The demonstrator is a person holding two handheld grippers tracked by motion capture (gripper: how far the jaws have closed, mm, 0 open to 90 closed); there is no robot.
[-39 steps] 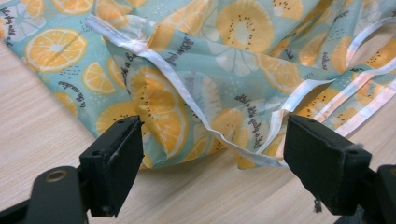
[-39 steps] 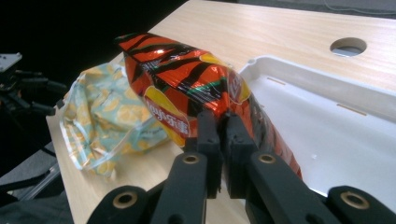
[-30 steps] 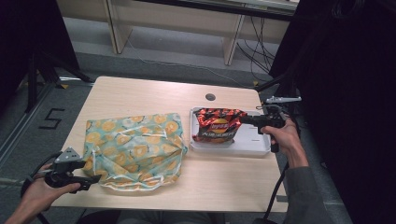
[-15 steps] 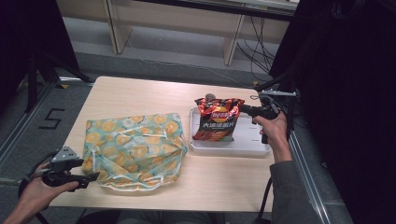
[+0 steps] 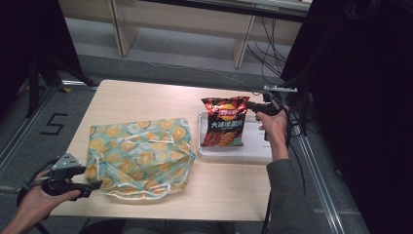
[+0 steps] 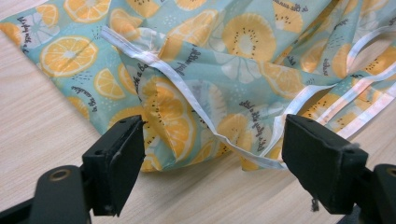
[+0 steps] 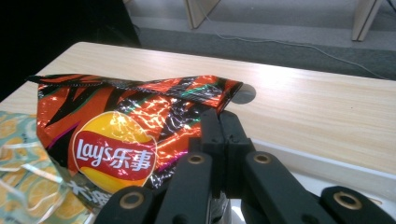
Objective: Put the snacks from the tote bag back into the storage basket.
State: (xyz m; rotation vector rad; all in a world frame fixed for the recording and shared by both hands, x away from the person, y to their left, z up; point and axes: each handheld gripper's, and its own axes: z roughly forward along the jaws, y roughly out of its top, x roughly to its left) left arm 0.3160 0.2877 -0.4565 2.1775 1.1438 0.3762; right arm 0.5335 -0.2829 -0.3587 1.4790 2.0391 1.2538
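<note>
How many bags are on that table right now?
2. A chip bag stands upright over the white tray at the right, pinched by the right gripper. A fruit-print cloth bag lies flat at the left. It may hide more.

"Lay's" with Chinese characters on the chip bag [image 7: 112, 144] — a "5" on the floor [image 5: 53, 124].

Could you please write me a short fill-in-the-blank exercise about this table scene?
1. The right claw is shut on the ____ bag.
2. The crisp bag stands over a white ____.
3. The fabric bag is printed with slices of ____.
4. The left claw, jaws ____, faces that bag's edge.

Missing words: crisp; tray; fruit; open
</note>
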